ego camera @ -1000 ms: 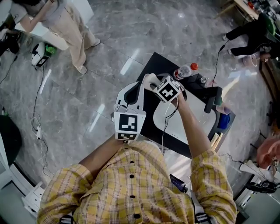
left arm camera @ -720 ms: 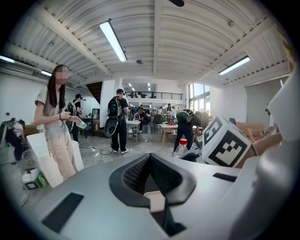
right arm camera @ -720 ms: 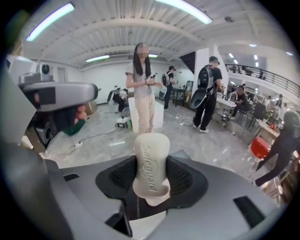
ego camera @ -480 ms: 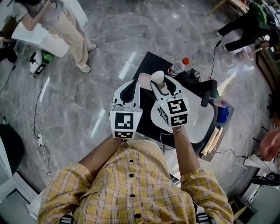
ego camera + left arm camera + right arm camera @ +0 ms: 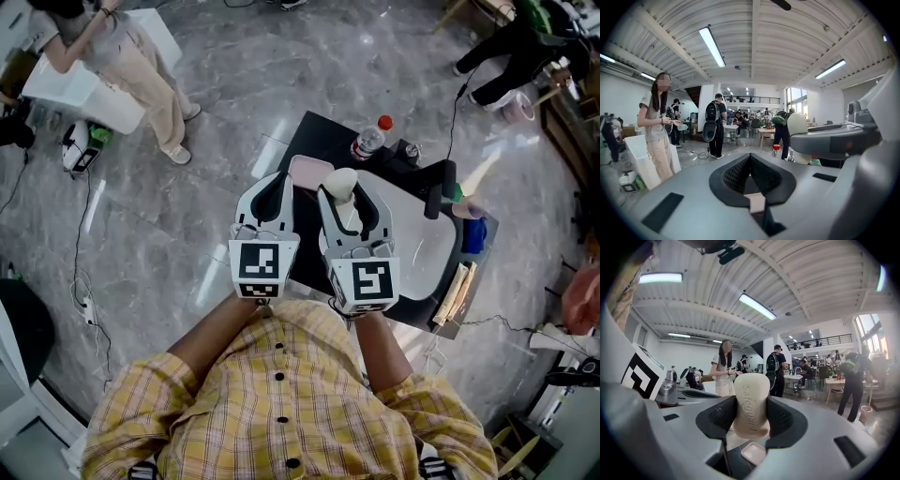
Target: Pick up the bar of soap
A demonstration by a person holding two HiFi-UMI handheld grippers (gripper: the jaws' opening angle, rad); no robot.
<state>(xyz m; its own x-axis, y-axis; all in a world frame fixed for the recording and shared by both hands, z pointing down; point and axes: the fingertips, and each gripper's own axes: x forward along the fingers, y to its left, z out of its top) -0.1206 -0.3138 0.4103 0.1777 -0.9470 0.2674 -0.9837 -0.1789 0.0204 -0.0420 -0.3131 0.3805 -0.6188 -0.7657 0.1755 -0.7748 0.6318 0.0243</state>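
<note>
The bar of soap [image 5: 340, 182] is cream-coloured and oval, with raised lettering [image 5: 751, 405]. It stands upright between the black pads of my right gripper [image 5: 343, 195], which is shut on it above the near part of the black table [image 5: 314, 129]. A pink soap dish [image 5: 307, 170] lies empty on the table just left of the soap, and shows below the jaws as the dish [image 5: 753, 453]. My left gripper [image 5: 271, 187] hovers beside the right one, shut with nothing between its pads [image 5: 740, 174]. From the left gripper view the soap [image 5: 797, 125] shows at the right.
A white sink basin [image 5: 424, 246] fills the table's right half, with a black faucet [image 5: 434, 199] and a blue cup [image 5: 474, 235] beyond it. A red-capped bottle [image 5: 367, 140] stands at the far edge. A person [image 5: 141, 66] stands on the grey floor at upper left.
My right gripper has drawn back toward me with the soap, from over the table's far side to beside the left gripper. The left gripper has barely moved.
</note>
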